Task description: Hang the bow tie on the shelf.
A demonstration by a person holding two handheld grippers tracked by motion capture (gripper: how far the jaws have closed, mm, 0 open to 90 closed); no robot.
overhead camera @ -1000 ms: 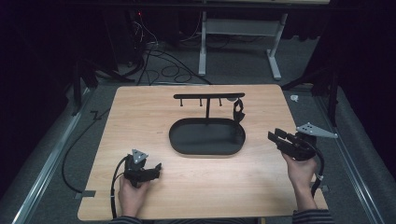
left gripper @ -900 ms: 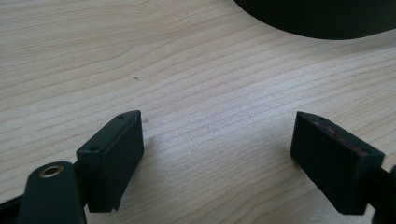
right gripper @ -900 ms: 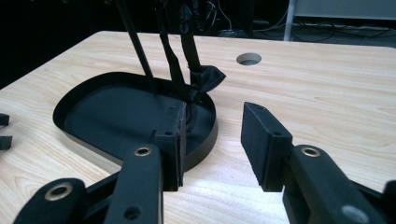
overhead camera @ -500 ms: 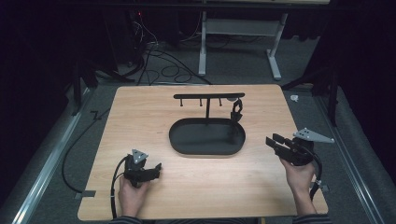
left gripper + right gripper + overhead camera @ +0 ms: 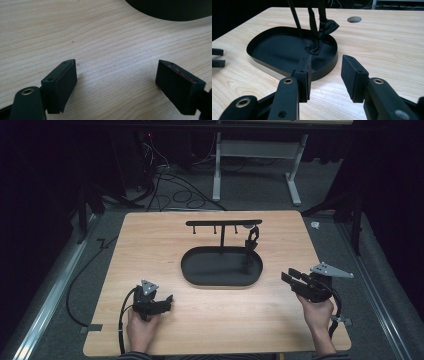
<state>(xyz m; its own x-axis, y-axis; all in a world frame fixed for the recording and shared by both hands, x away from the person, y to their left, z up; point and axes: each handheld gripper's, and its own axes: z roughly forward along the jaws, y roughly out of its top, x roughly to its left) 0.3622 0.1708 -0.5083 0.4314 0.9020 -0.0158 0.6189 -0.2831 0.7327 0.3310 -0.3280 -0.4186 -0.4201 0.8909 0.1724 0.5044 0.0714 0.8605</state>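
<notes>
No legible writing; left gripper fingers apart, right gripper fingers apart, nothing held.

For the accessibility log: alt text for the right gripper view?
The right gripper, fingers apart and empty, faces a black oval tray on a wooden table. A black strap hangs from the tray's stand.

High view looks down; both close views share tray
</notes>
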